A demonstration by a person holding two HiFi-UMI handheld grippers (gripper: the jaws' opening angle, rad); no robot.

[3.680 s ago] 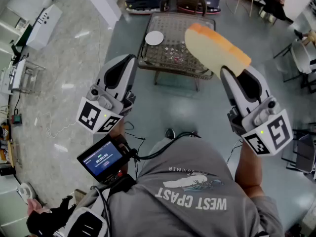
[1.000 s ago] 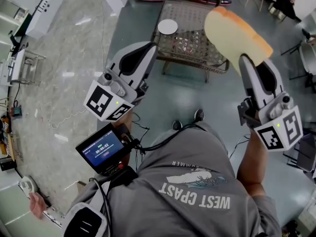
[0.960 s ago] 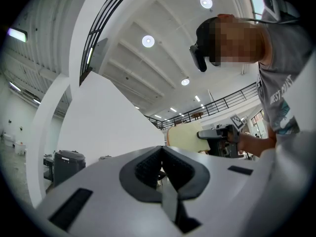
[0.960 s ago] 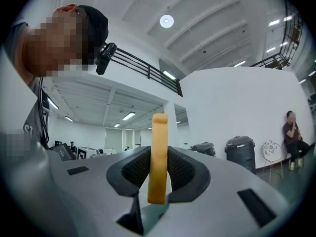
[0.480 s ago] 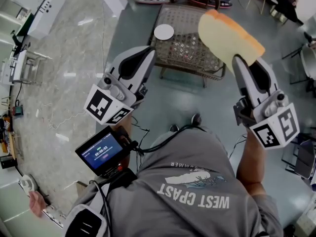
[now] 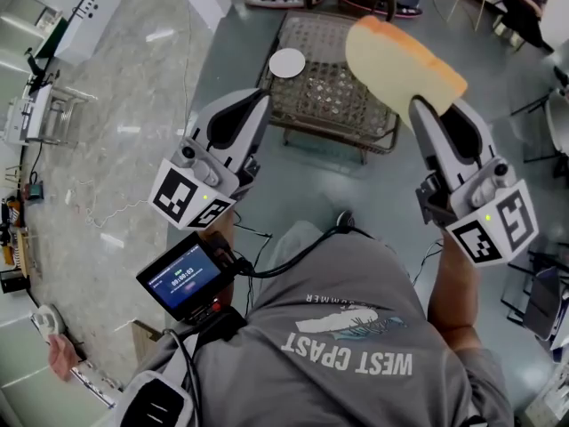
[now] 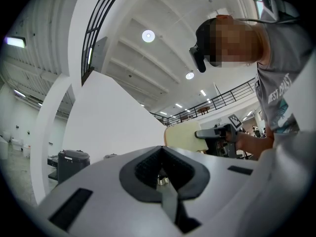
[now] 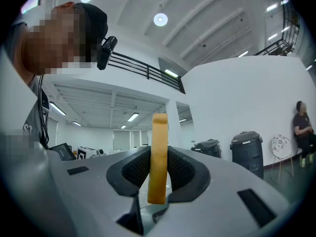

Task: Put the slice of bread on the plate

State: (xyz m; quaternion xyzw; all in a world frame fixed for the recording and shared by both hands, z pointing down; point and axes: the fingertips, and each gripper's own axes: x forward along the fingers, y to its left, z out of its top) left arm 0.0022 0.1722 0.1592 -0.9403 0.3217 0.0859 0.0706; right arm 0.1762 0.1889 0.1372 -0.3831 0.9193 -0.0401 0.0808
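The slice of bread (image 6: 400, 65), at the upper right of the head view, is seen as pale cream with an orange-tan crust. The plate (image 6: 287, 62) is white, set on a grey-brown, lattice-patterned table (image 6: 356, 118). The left gripper (image 6: 258, 100) and right gripper (image 6: 418, 105) are coloured light grey with black pads (image 8: 183, 171), and their cubes (image 6: 187, 198) are patterned in black-and-white squares.

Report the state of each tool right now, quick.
Left tool: closed, holding nothing.
Right tool: closed on the slice of bread.
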